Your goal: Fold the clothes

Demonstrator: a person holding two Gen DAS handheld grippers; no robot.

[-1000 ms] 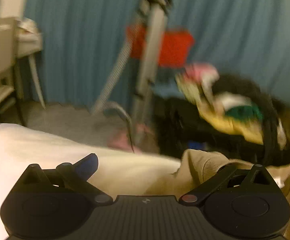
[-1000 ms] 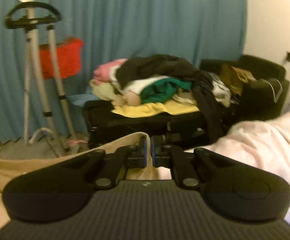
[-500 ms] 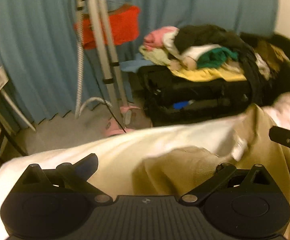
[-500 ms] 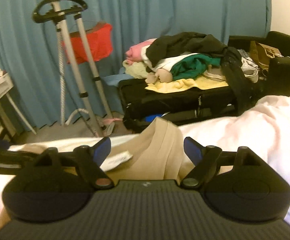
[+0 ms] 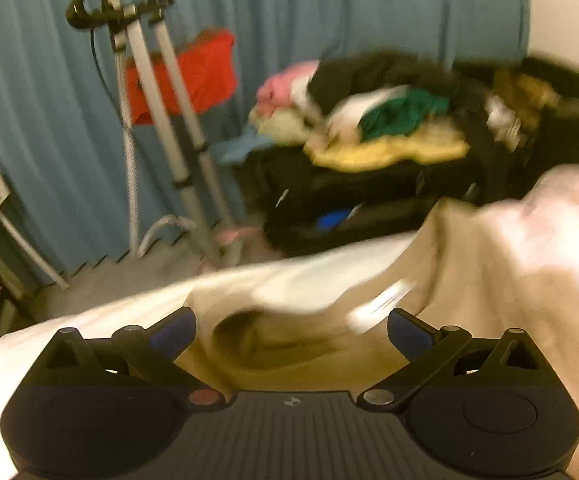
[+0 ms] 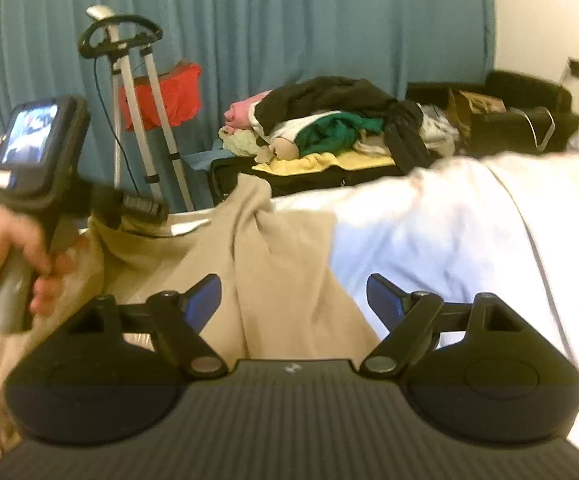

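While the beige garment [image 6: 273, 264] lay spread and rumpled on the white bed sheet [image 6: 469, 232], both grippers hung just above it with their jaws wide apart and nothing between them. The right gripper [image 6: 293, 300] sat over the garment's near part, one blue pad [image 6: 205, 294] above the cloth and the other at the cloth's edge, over the sheet. The left gripper [image 5: 291, 330] was over a shadowed fold of the same garment [image 5: 469, 280], near its white label [image 5: 381, 304]; that view was blurred. In the right wrist view the person's left hand [image 6: 5, 264] gripped the left tool's handle at the garment's left side, and whether the fingers touched the cloth could not be told. Beyond the garment, past the bed's far edge, a heap of mixed clothes [image 6: 329, 128] rested on a black suitcase [image 6: 309, 178]. Left of that heap stood a garment steamer stand [image 6: 129, 92] before a blue curtain [image 6: 289, 20].
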